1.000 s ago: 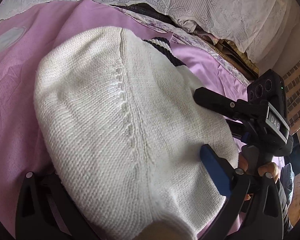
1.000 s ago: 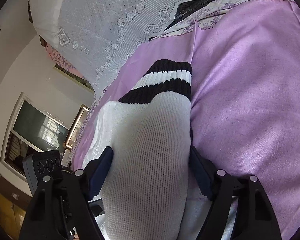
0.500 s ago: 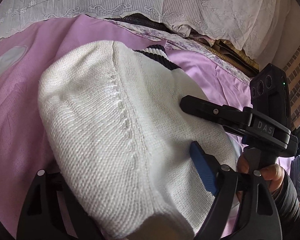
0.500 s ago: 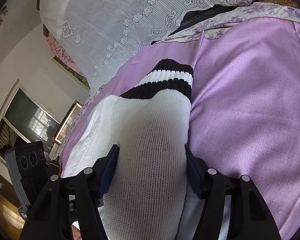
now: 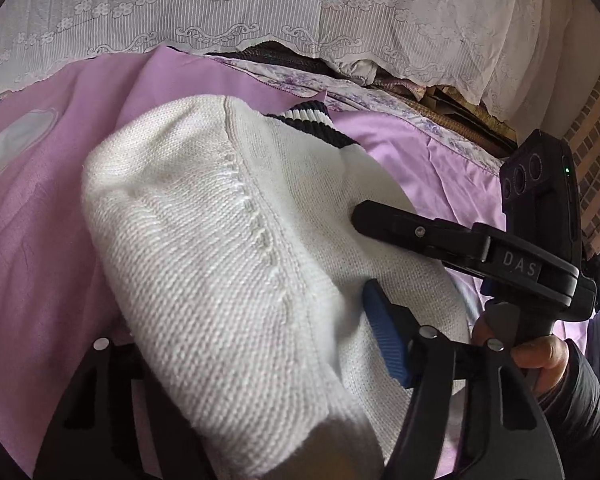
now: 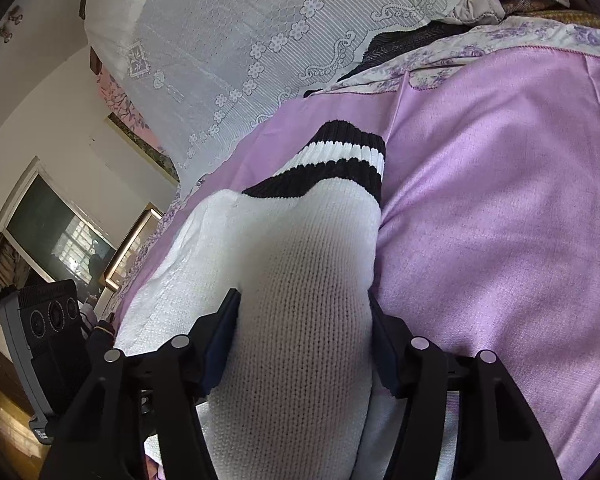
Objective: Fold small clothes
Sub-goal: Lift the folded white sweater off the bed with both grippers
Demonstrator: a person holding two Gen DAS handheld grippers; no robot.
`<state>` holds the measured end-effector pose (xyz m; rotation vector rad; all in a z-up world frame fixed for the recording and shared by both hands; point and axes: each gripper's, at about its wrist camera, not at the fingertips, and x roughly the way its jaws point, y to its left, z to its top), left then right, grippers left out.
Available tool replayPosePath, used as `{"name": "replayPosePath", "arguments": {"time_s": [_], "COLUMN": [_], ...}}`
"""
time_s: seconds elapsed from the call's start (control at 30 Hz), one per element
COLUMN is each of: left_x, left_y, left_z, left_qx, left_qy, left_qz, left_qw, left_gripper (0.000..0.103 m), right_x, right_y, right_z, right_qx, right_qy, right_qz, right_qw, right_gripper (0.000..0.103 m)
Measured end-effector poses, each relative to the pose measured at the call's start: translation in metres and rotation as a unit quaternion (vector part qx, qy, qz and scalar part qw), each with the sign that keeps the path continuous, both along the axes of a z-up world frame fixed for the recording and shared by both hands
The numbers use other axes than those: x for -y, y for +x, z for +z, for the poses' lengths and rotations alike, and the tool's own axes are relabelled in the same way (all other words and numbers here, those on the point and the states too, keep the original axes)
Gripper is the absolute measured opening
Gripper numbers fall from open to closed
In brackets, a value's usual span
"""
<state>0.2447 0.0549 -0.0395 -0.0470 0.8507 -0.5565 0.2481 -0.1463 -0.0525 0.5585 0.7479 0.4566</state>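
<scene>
Folding under way: left tongs [image 5: 236, 364] and right tongs [image 6: 304, 340] each pinch the white knitted sweater [image 5: 220, 248], lifted over the purple bed sheet [image 6: 500, 200] ahead; next, probably lay it down doubled.

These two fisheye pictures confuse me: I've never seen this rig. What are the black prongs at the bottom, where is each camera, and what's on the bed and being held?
There is no robot arm. A person holds a two-finger gripper in each hand, and a camera on each looks forward along its fingers, so the black prongs are the fingers themselves.

One picture is from the left gripper, the other from the right gripper. The left view also shows the right gripper from the side, with the person's hand on its handle.

A white knit sweater with a black-and-white striped cuff lies on a purple bedsheet, with a lace cover behind. Knit fills the gap between each gripper's fingers, so both seem to pinch the sweater.
</scene>
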Motion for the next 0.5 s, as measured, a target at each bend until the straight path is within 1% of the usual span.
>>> {"name": "replayPosePath", "arguments": {"time_s": [0.03, 0.1, 0.17, 0.27, 0.4, 0.5], "left_x": [-0.002, -0.005, -0.006, -0.005, -0.006, -0.009], "left_y": [0.0, -0.001, -0.003, -0.009, -0.02, -0.028], "left_z": [0.001, 0.002, 0.003, 0.006, 0.011, 0.016], "left_qx": [0.0, -0.002, 0.001, 0.012, 0.026, 0.034], "left_qy": [-0.005, -0.013, -0.012, -0.01, -0.013, -0.019], "left_qz": [0.002, 0.004, 0.006, 0.006, 0.002, 0.003], "left_qw": [1.0, 0.9999, 0.9999, 0.9999, 0.9996, 0.9992], "left_gripper": [0.058, 0.056, 0.055, 0.052, 0.05, 0.05], "right_x": [-0.002, -0.006, -0.008, -0.008, -0.008, -0.007], "right_y": [-0.003, -0.008, -0.011, -0.015, -0.029, -0.037], "right_z": [0.003, 0.009, 0.013, 0.017, 0.028, 0.034], "right_qx": [0.01, 0.028, 0.038, 0.049, 0.076, 0.081], "right_qy": [-0.009, -0.027, -0.038, -0.039, -0.052, -0.048], "right_qz": [-0.001, -0.003, -0.004, -0.007, -0.01, -0.009], "right_qw": [1.0, 0.999, 0.999, 0.998, 0.996, 0.995], "right_gripper": [0.059, 0.059, 0.058, 0.058, 0.058, 0.058]}}
